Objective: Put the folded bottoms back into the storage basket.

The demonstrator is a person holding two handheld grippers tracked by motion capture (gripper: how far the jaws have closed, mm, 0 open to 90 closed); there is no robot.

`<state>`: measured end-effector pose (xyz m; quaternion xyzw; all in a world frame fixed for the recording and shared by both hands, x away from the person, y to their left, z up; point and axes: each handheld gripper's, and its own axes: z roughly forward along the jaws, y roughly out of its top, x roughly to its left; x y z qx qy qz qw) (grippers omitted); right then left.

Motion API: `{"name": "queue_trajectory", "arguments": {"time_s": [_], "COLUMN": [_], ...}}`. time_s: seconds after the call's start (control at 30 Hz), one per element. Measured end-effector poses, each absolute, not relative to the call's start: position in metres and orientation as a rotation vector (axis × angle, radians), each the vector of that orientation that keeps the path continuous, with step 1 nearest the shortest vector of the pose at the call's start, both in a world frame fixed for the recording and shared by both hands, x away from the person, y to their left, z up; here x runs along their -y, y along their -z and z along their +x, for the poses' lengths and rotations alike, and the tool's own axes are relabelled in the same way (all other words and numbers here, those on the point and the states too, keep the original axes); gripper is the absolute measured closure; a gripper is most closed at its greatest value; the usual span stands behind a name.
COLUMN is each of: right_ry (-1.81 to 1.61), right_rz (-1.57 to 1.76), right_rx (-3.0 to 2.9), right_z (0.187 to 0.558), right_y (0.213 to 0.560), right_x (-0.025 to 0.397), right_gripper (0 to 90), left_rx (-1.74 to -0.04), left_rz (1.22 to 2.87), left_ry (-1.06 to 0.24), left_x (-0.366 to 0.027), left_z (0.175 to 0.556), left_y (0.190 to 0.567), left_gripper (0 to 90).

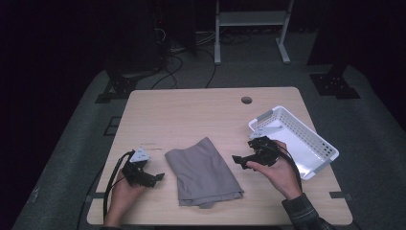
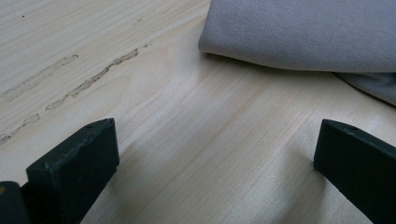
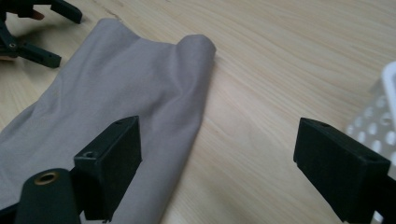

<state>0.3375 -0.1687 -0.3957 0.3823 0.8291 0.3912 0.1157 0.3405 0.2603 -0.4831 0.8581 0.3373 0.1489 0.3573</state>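
Observation:
A folded grey cloth (image 1: 203, 171) lies flat on the wooden table (image 1: 191, 110), near its front edge. My left gripper (image 1: 152, 178) rests just left of the cloth, held by a hand, jaws wide apart and empty. In the left gripper view the cloth (image 2: 303, 32) lies ahead of the open left gripper (image 2: 217, 154). My right gripper (image 1: 238, 162) hovers at the cloth's right edge, open and empty. In the right gripper view the cloth (image 3: 107, 98) runs under the left jaw of the right gripper (image 3: 224, 158), and the left gripper (image 3: 44, 32) shows at the top left.
A white perforated basket (image 1: 306, 143) sits at the table's right edge, just behind my right hand; its corner (image 3: 380, 116) shows in the right gripper view. A cable hole (image 1: 246, 100) is in the table's far side. Desk legs and cables stand on the floor beyond.

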Motion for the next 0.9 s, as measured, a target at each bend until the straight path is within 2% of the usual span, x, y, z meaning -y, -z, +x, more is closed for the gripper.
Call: {"name": "queue_trajectory", "arguments": {"time_s": [0.9], "right_ry": [-1.156], "right_rz": [0.998], "right_rx": [-2.542], "right_z": [0.339], "right_y": [0.406], "right_x": [0.110], "right_gripper": [13.6], "left_rx": [-0.873], "left_rz": [2.211], "left_ry": [-0.384], "left_x": [-0.260], "left_z": [0.340], "left_y": [0.483], "left_gripper": [0.0]}}
